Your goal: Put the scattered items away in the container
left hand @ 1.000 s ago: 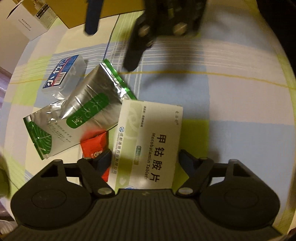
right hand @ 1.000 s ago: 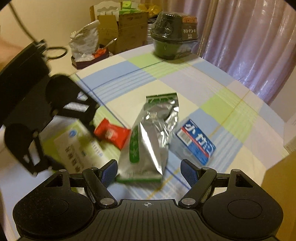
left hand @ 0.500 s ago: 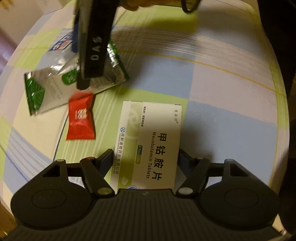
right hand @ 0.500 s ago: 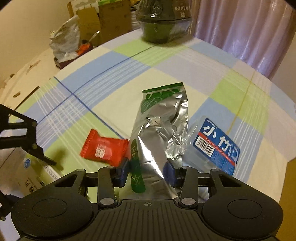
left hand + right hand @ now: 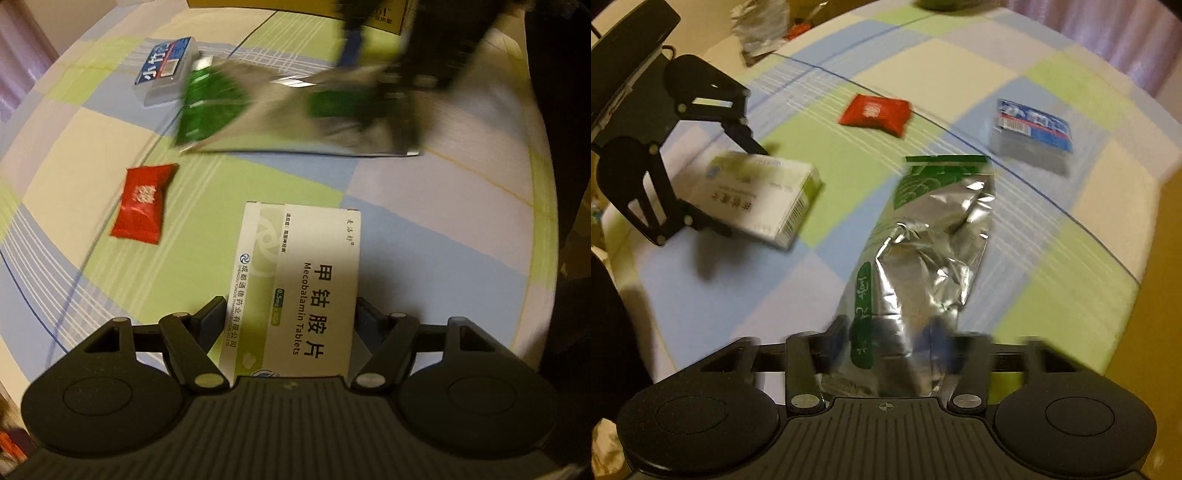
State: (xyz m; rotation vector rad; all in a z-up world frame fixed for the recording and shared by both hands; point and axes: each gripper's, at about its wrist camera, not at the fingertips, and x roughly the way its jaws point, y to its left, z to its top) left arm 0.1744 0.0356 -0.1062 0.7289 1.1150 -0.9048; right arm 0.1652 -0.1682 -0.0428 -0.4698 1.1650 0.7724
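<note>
Nothing is sitting in a container yet: left tool [image 5: 291,317] is gripping the box [image 5: 299,284], right tool [image 5: 890,338] is opening around the pouch [image 5: 923,236], while candy [image 5: 142,205] and blue packet [image 5: 166,70] are waiting on the counter [image 5: 424,240].

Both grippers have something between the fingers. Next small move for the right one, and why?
Probably re-close the right gripper on the foil pouch before carrying it further. Its jaws are opening with the pouch's lower end between them, and the container is at the right edge, so the pouch may drop short. The left gripper holds the tablet box firmly.
</note>
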